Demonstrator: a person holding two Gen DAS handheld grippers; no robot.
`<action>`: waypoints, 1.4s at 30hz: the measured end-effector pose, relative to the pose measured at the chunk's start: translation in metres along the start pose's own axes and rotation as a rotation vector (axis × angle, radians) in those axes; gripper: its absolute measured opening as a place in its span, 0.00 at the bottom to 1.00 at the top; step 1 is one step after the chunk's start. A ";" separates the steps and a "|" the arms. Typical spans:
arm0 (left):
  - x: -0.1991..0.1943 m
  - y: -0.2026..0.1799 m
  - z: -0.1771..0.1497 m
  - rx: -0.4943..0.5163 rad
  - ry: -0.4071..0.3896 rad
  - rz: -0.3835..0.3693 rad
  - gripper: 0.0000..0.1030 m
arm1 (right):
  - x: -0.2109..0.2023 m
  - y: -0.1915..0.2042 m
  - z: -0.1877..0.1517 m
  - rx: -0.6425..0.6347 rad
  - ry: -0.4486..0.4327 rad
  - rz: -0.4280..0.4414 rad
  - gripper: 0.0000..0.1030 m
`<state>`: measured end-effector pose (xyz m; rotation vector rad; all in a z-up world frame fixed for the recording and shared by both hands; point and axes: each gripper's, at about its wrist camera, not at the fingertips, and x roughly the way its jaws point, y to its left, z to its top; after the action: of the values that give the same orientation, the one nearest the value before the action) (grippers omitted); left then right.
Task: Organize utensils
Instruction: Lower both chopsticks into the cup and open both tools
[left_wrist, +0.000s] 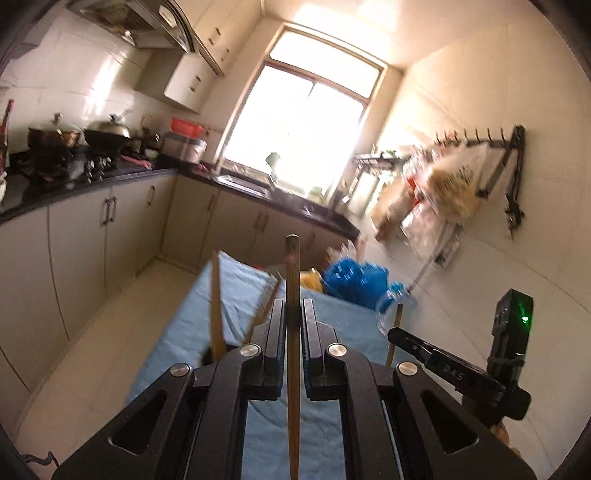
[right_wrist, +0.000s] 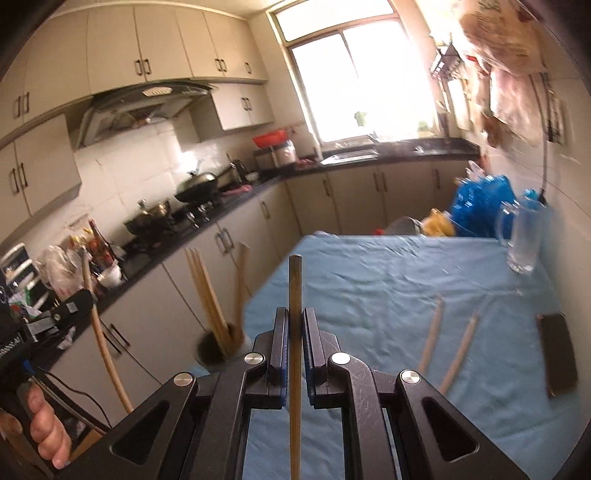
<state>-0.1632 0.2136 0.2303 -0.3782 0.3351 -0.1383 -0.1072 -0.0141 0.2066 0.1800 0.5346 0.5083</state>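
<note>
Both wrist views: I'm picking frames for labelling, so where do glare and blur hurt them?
Left wrist view: the window is blown out, and the hanging bags and blue bag are smeared. Right wrist view: the window glares too, and the loose chopsticks on the blue cloth are soft. Both views bend straight lines.

Each fisheye is riding close behind its own tongs, looking forward and slightly down along them. Both are facing the bright kitchen window (left_wrist: 303, 122) (right_wrist: 354, 85), sharing the blue-clothed counter (left_wrist: 236, 295) (right_wrist: 388, 280) and dark L-shaped worktop (left_wrist: 110, 177) (right_wrist: 369, 158).
</note>
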 end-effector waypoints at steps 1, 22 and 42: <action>0.001 0.003 0.006 0.004 -0.011 0.007 0.07 | 0.005 0.007 0.007 0.000 -0.014 0.016 0.08; 0.118 0.052 0.046 0.015 -0.053 0.149 0.07 | 0.118 0.074 0.053 0.002 -0.242 -0.017 0.08; 0.075 0.051 0.020 0.017 -0.024 0.263 0.42 | 0.105 0.053 0.024 -0.007 -0.155 -0.023 0.52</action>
<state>-0.0825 0.2525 0.2059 -0.3155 0.3572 0.1208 -0.0387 0.0844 0.1963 0.2044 0.3832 0.4696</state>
